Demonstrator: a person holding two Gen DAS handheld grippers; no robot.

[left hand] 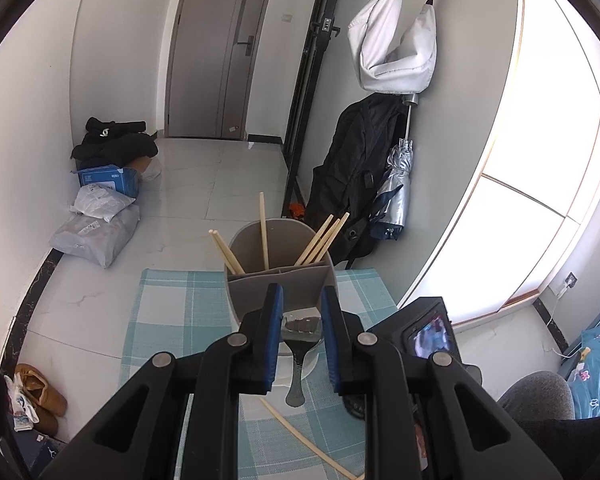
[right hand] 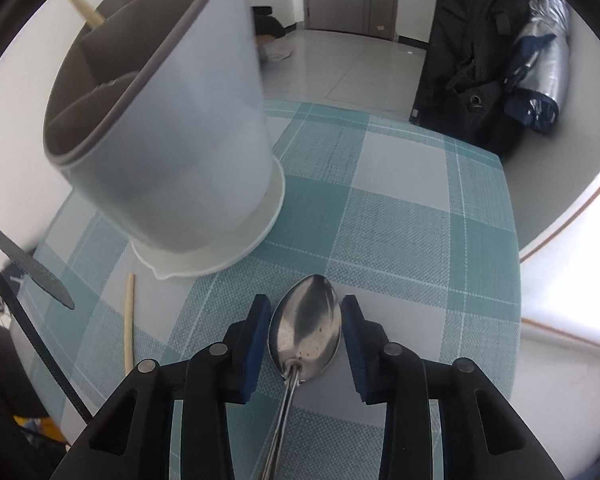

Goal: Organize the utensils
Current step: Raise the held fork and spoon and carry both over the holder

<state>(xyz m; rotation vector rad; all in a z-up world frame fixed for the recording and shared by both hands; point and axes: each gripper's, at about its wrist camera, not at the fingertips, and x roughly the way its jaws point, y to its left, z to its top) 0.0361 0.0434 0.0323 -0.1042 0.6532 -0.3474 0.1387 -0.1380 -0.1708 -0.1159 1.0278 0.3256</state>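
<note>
My left tool [left hand: 301, 320] pinches a dark slotted utensil [left hand: 300, 334] by its head, handle hanging toward me, just before the grey divided holder [left hand: 280, 276] where chopsticks [left hand: 322, 238] stand. My right tool [right hand: 305, 330] brackets a steel spoon [right hand: 305, 330] lying on the checked counter [right hand: 400, 216]; whether its pads press the bowl I cannot tell. A loose chopstick [right hand: 129, 320] lies left, near the holder's white saucer [right hand: 220, 256].
</note>
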